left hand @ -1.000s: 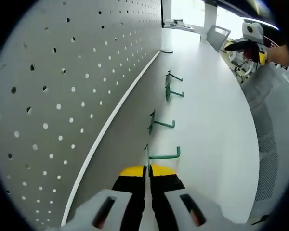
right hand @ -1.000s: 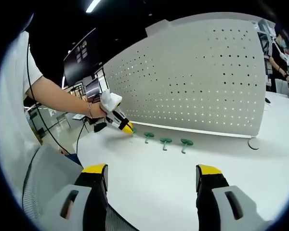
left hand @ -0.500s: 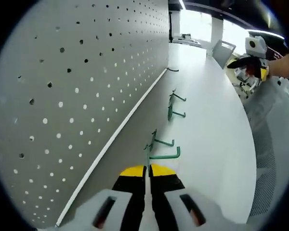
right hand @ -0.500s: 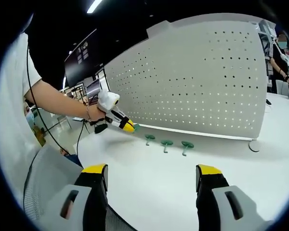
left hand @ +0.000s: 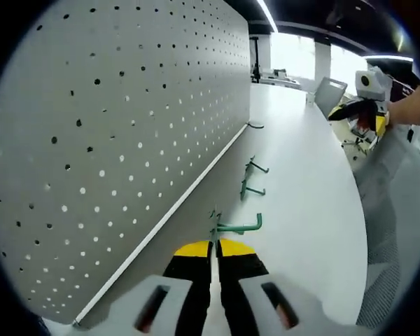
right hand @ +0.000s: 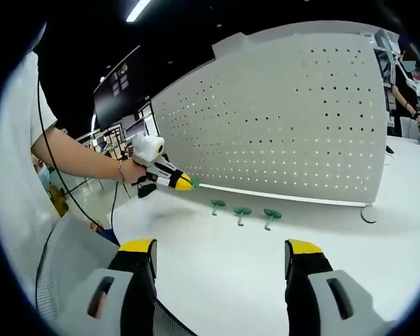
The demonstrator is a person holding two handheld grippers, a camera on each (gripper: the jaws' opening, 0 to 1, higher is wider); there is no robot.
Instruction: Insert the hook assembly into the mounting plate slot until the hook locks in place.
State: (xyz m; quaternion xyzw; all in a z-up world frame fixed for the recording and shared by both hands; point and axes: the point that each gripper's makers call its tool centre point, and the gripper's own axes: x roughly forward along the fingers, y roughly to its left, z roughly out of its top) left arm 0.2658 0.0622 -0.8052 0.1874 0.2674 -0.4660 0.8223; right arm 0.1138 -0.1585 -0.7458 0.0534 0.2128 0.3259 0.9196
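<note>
A: Left gripper view: the left gripper (left hand: 215, 253) is squeezing its jaws tight on a green hook (left hand: 235, 226). The hook is sticking out just past the yellow tips, at 12 o'clock from them.

B: Is it in the board?

A: No. The grey pegboard (left hand: 126, 119) is standing at 10 o'clock from the tips, and I am seeing a gap between hook and board. So I think the picking up is done, and the pushing in and locking is left.

B: What is the hook looking like?

A: It is thin green wire with a flat back piece and a bent-up end. More green hooks (left hand: 250, 180) are lying on the white table (left hand: 301, 175) further along, near the foot of the board.

B: And the other hand?

A: Right gripper view: the right gripper (right hand: 220, 260) is hanging with its jaws wide open, holding nothing. From here the left gripper is at 10 o'clock, close to the board, and 3 green hooks are sitting on the table at 12 o'clock.
</note>
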